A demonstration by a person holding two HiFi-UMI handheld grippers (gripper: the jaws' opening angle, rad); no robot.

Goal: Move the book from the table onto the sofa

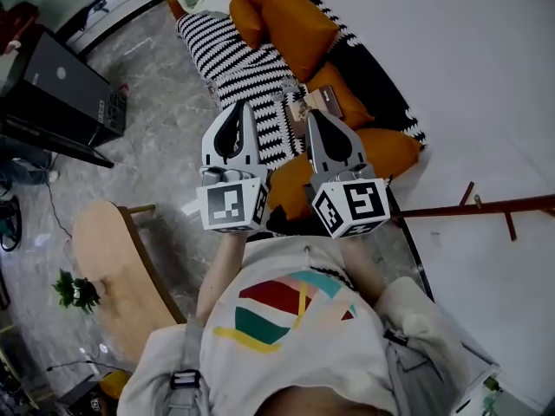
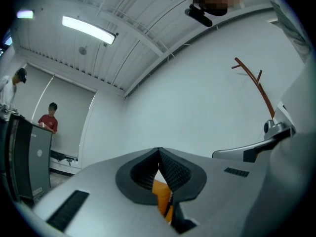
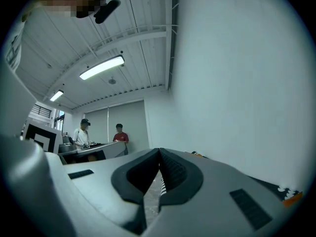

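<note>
The book (image 1: 313, 102), brownish and lying flat, rests on the sofa (image 1: 227, 48) between the striped throw and the orange cushions. Both grippers hang level in front of my chest, above the sofa's near end. My left gripper (image 1: 240, 107) is shut with nothing in it; in its own view the jaws (image 2: 159, 151) meet at the tips, and an orange cushion (image 2: 162, 194) shows through the gap below. My right gripper (image 1: 313, 116) is also shut and empty, its tips just short of the book in the head view. Its own view looks past the closed jaws (image 3: 159, 151) at the wall.
A pale wooden table (image 1: 113, 271) stands at lower left with a small green plant (image 1: 75, 290) beside it. A black cabinet (image 1: 54, 85) is at the left. A brown coat rack (image 1: 486, 205) lies along the right. Two people (image 3: 101, 134) stand at a counter far off.
</note>
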